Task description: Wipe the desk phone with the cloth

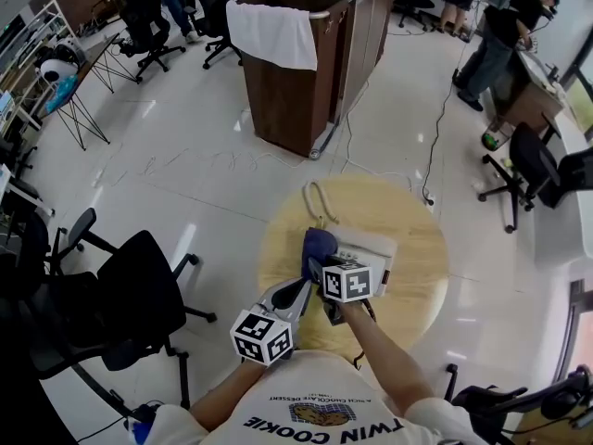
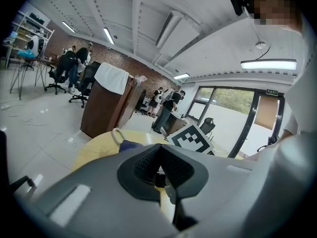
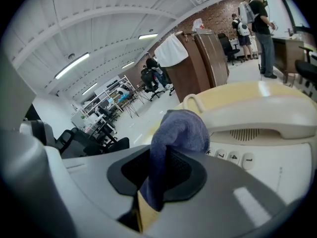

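**Right gripper.** My right gripper (image 3: 156,177) has its two dark, ribbed pads pressed onto a blue cloth (image 3: 179,133). The cloth is soft and nappy. A narrow fold runs down between the pads, and a rounded bunch swells above them. That bunch sits at the left end of the desk phone (image 1: 373,249), against its handset (image 3: 257,115) as far as the right gripper view shows. The phone is smooth cream plastic. The handset is long and rounded, with a slotted grille on its underside. Below it runs a row of small round keys (image 3: 234,157).

**Left gripper.** My left gripper (image 2: 159,171) has its textured pads drawn together, and nothing is pinched between them. In the head view it lies just beside the right gripper, angled toward the phone. Its own view looks past the pads to the right gripper's marker cube (image 2: 190,139) and a sliver of the cloth.

**Surroundings.** The phone rests on a round table (image 1: 412,207) with a pale wood-grain top. A cream looped cord (image 1: 318,202) lies at the table's far edge, beyond the cloth. The table stands on a glossy white floor (image 1: 185,165). Farther off is a dark brown wooden cabinet (image 1: 287,91) with a white towel (image 1: 273,33) draped over its top edge. A black office chair (image 1: 139,290) stands to my left.
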